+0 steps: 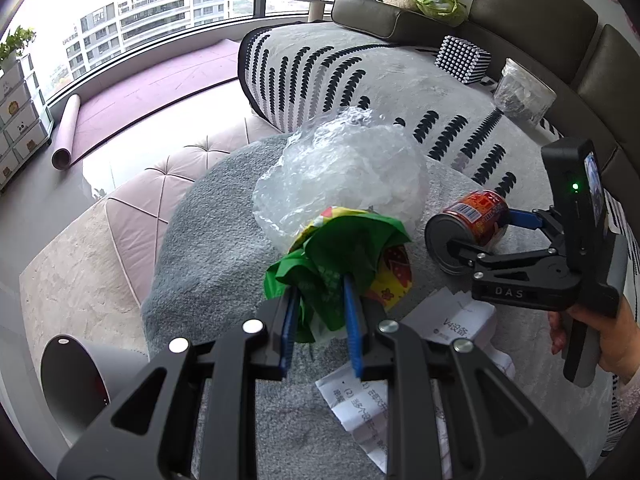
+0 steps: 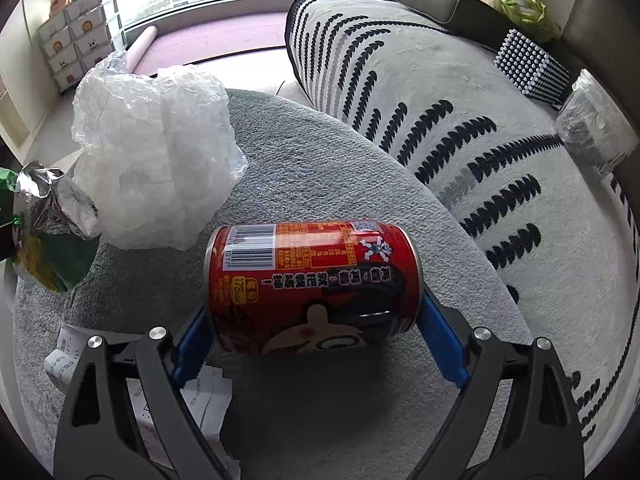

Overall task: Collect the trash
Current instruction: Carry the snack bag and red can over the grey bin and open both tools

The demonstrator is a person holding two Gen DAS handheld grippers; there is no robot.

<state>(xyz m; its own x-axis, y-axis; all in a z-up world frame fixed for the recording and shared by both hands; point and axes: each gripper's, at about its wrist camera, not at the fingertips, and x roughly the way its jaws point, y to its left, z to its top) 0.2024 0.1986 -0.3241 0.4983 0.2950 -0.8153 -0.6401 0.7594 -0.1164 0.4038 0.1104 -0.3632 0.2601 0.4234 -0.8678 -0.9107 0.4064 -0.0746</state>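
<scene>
A crumpled green and yellow snack wrapper (image 1: 340,248) (image 2: 44,248) hangs in my left gripper (image 1: 320,286), which is shut on its lower folds above the grey round cushion (image 1: 208,240). A red drink can (image 2: 312,272) (image 1: 476,212) lies on its side on that cushion (image 2: 320,160). My right gripper (image 2: 312,306) (image 1: 480,232) spans it end to end, one blue pad against each end. A crumpled clear plastic bag (image 1: 344,172) (image 2: 156,160) sits behind the wrapper. Printed paper slips (image 1: 460,320) (image 2: 200,400) lie under the grippers.
A white blanket (image 1: 360,76) with black marks covers the sofa to the right, and a clear plastic tub (image 1: 520,92) stands on it. A pink tufted ottoman (image 1: 160,192) sits to the left. A grey round container (image 1: 76,380) is at the lower left. A hand (image 1: 600,340) holds the right gripper.
</scene>
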